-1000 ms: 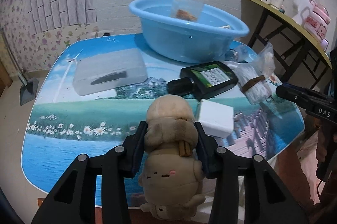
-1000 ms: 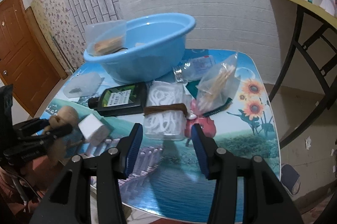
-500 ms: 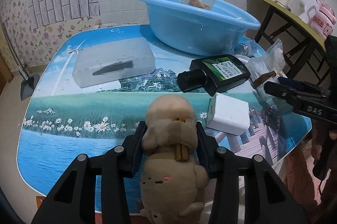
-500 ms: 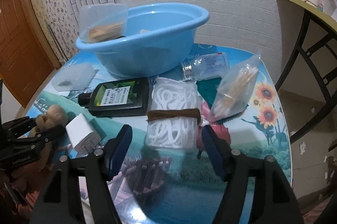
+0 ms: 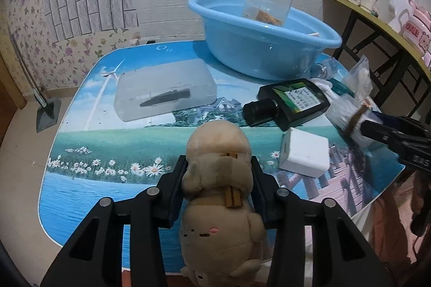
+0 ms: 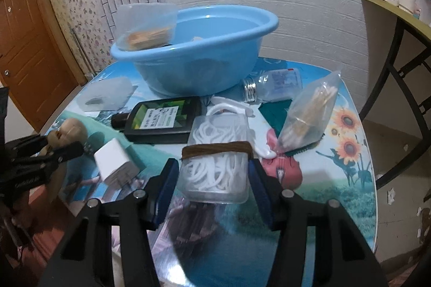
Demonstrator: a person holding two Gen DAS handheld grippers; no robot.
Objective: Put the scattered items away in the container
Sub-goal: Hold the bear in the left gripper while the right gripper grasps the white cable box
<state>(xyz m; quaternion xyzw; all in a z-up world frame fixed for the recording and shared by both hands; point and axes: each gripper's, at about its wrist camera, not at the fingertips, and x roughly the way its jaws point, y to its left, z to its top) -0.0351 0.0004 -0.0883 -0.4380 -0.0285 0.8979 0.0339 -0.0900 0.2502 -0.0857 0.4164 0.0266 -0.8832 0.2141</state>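
A tan plush toy [image 5: 218, 141] sits between the pads of my left gripper [image 5: 218, 165], which is shut on it near the table's front edge. The blue basin [image 5: 269, 52] stands at the back of the table with a clear bag of brown pieces [image 6: 145, 25] leaning on its rim. My right gripper [image 6: 212, 165] straddles a clear box of white loops [image 6: 218, 147] with a brown band around it. Its jaws are closing, and the pads stand close beside the box's sides. The box rests on the table.
A dark flat bottle [image 6: 164, 117], a white cube charger [image 6: 115, 163], a frosted flat case [image 5: 164, 95], a bag of thin sticks [image 6: 309, 114] and a small clear bottle [image 6: 272, 87] lie on the table. A side table [image 5: 377, 17] stands at the right.
My right gripper widened, came forward around the box of white loops, then narrowed on it. The left gripper kept its hold on the plush toy and barely moved.
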